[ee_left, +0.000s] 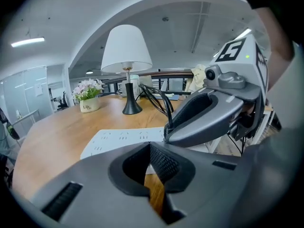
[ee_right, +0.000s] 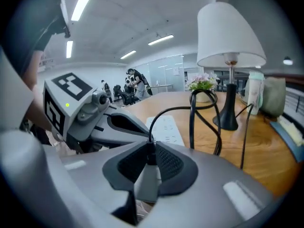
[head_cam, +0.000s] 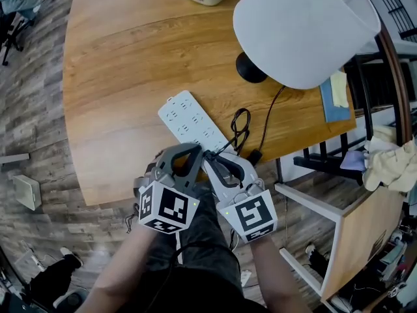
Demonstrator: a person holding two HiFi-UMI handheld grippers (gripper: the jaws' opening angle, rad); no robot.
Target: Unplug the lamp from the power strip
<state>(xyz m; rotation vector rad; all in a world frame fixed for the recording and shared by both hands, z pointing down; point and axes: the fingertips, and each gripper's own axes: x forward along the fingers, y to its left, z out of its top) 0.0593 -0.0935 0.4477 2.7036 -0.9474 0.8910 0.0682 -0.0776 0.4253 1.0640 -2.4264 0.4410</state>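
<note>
The right tongs clamp the lamp's plug at the near end of the white power strip on the wooden worktop, its black cord looping toward the lamp, while the left tongs sit closed and empty just beside them.

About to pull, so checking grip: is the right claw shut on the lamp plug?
Shut on it. In the right gripper view, the right claw clamps the pale plug between both pads.
</note>
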